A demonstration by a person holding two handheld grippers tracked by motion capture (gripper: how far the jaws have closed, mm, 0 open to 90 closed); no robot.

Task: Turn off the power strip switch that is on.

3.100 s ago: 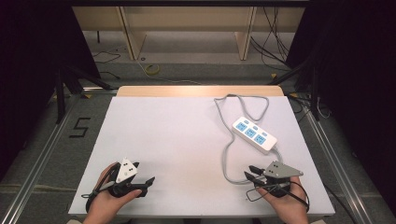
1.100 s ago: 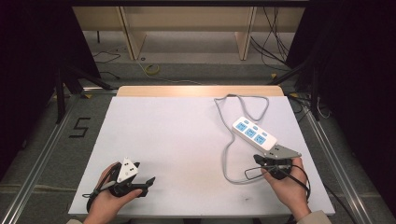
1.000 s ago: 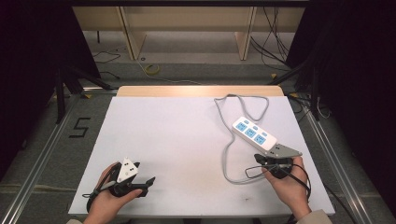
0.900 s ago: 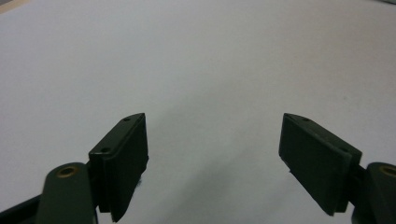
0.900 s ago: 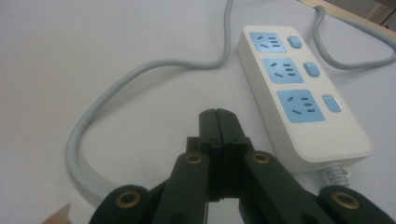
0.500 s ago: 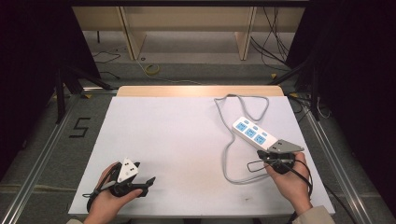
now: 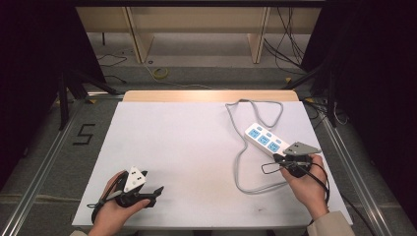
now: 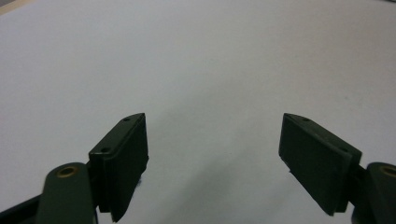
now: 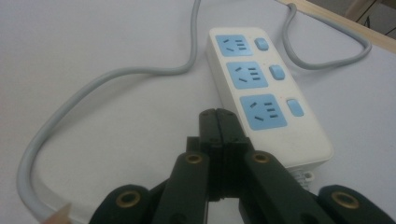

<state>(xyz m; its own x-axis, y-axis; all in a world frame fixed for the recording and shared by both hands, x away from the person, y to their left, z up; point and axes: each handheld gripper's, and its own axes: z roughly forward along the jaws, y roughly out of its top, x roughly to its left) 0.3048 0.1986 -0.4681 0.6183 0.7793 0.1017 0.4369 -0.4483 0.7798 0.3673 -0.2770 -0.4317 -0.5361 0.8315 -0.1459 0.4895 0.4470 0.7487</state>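
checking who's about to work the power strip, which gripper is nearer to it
Right. The right gripper hovers at the near end of the power strip, fingers shut. The left gripper sits far across the table, fingers open.

Right hand-held gripper (image 7: 278,158) sits at the near end of the white power strip (image 7: 266,140) on the table (image 7: 187,147)

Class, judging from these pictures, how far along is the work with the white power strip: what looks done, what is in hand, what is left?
Done: nothing visible; the white three-socket power strip with blue outlets lies flat, its grey cable loose on the white table.
In hand: the right gripper, jaws shut and empty, hovers at the strip's near end.
Left: any handling of the strip. The left gripper waits open.
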